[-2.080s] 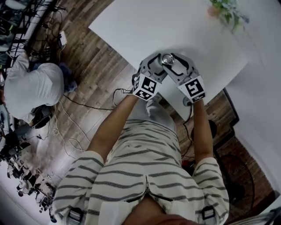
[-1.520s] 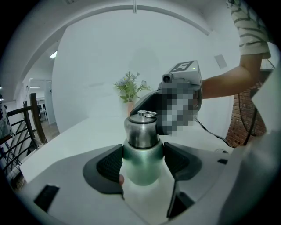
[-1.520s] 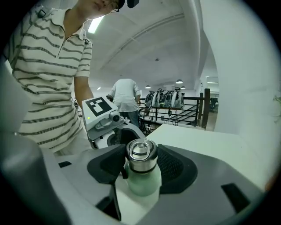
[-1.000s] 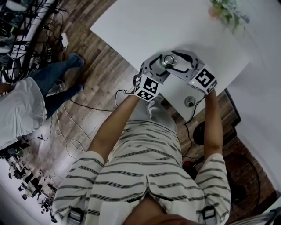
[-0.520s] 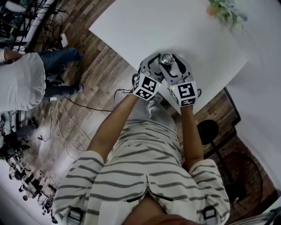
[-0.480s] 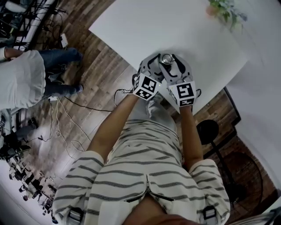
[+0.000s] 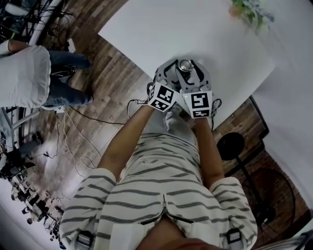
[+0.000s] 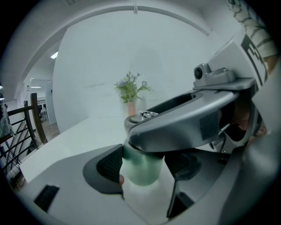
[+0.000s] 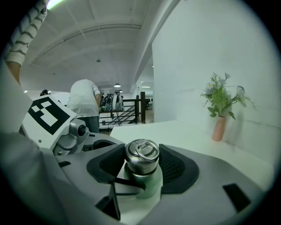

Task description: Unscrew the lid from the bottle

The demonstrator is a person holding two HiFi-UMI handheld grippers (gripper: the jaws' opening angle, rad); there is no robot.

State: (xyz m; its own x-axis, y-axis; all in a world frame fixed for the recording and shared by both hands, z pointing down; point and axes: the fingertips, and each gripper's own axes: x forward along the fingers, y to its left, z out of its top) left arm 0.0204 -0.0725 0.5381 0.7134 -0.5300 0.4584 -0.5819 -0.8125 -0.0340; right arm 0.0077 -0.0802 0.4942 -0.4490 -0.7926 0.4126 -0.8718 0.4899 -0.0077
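Observation:
A pale green bottle (image 8: 141, 170) with a steel ring-topped lid (image 9: 142, 154) stands on the white table (image 7: 161, 29) near its front edge. My left gripper (image 8: 145, 165) is shut on the bottle's body, its dark pads against both sides. My right gripper (image 9: 141, 166) reaches in above it. Its jaws have just been closing with the lid between them, and both pads now lie against the lid. From the head view the lid (image 7: 186, 65) shows between the left gripper (image 7: 172, 72) and the right gripper (image 7: 192, 73), which sit side by side.
A pink vase of flowers (image 7: 248, 11) stands at the table's far right corner. A person in a white shirt (image 7: 24, 75) stands on the wooden floor at the left among cables (image 7: 73, 141). The table's near edge runs just under both grippers.
The right gripper swung from the bottle's right side round towards the person's body and now sits next to the left one. The left gripper held still. The bystander shifted at the left.

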